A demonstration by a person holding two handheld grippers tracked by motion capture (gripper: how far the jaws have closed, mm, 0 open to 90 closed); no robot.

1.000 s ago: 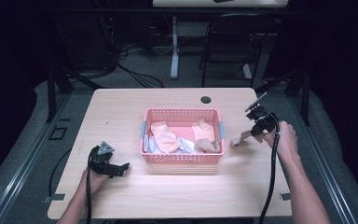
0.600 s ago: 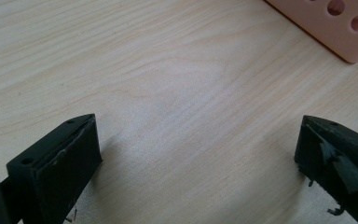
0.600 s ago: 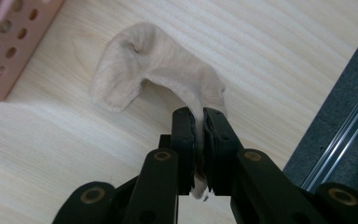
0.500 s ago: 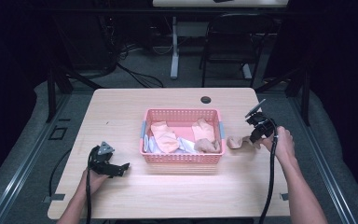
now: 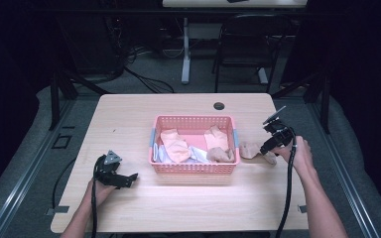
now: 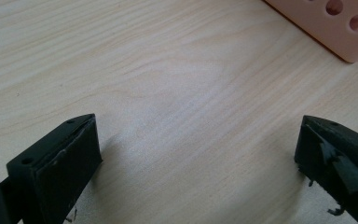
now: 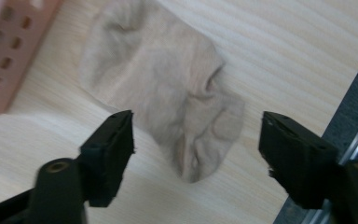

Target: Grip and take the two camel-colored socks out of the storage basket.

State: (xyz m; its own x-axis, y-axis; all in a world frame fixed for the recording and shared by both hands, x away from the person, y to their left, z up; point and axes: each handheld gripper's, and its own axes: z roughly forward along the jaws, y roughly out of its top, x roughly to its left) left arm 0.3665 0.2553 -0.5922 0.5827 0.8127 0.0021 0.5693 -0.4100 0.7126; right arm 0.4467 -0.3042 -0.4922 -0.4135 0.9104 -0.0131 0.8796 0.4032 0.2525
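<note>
Right gripper view shows you the beige sock (image 7: 168,93) lying crumpled on the table (image 7: 279,51), just beyond your right gripper (image 7: 196,154). Its jaws have just been opening and now stand wide apart, with the near end of the sock showing in the gap between them and neither pad pressing on it. The sock lies flat on the wood, near the table's right edge, with the pink basket (image 7: 4,60) just to its other side.

From the high view, the sock (image 5: 250,148) sits between the basket's right wall (image 5: 234,144) and your right gripper (image 5: 267,148), close to the basket; whether it touches the wall you cannot tell. Your right hand (image 5: 297,153) holds that gripper low over the table's right edge.

Inside the basket lie more socks (image 5: 174,145), peach, beige and pale, heaped loosely. The basket stands at the middle of the table.

Your left gripper (image 5: 124,179) rests near the front left corner, well apart from the basket. In the left gripper view its jaws stand wide apart over bare wood, with a corner of the basket (image 6: 335,28) beyond them.
</note>
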